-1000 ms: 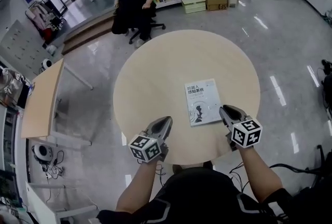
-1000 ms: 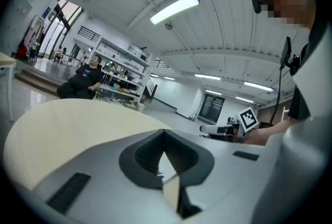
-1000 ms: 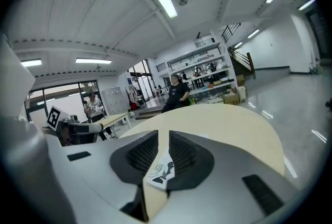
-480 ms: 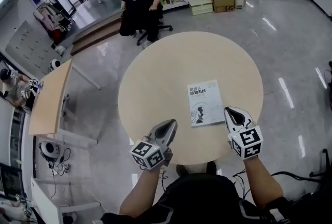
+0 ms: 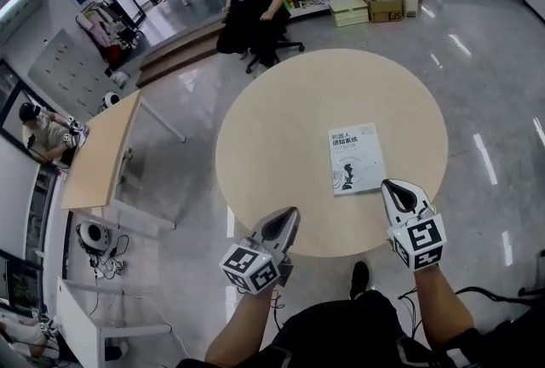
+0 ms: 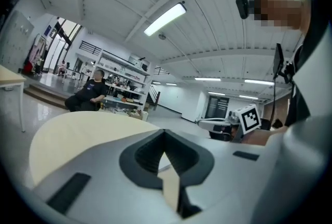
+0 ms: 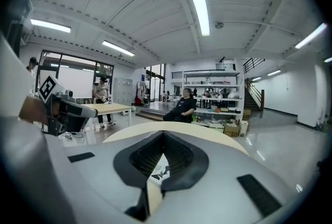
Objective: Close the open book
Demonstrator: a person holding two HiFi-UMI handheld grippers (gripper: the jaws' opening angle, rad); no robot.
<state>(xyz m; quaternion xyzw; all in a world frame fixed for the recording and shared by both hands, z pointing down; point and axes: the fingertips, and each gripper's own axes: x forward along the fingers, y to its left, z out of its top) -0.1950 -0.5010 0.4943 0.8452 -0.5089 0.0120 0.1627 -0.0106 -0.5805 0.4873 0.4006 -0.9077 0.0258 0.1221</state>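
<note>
The book (image 5: pixel 356 158) lies closed, cover up, on the right half of the round worktop (image 5: pixel 272 119), so the job looks done. The left tongs (image 5: pixel 288 217) and the right tongs (image 5: pixel 397 189) are both clenched on nothing at the near edge, the right ones just beside the book's near corner. The likely risk is that a careless sweep of the right tongs clips that corner and skews the book.

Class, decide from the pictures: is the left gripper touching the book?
Apart. The head view shows the left gripper at the table's near edge, with a wide stretch of bare tabletop between it and the book.
</note>
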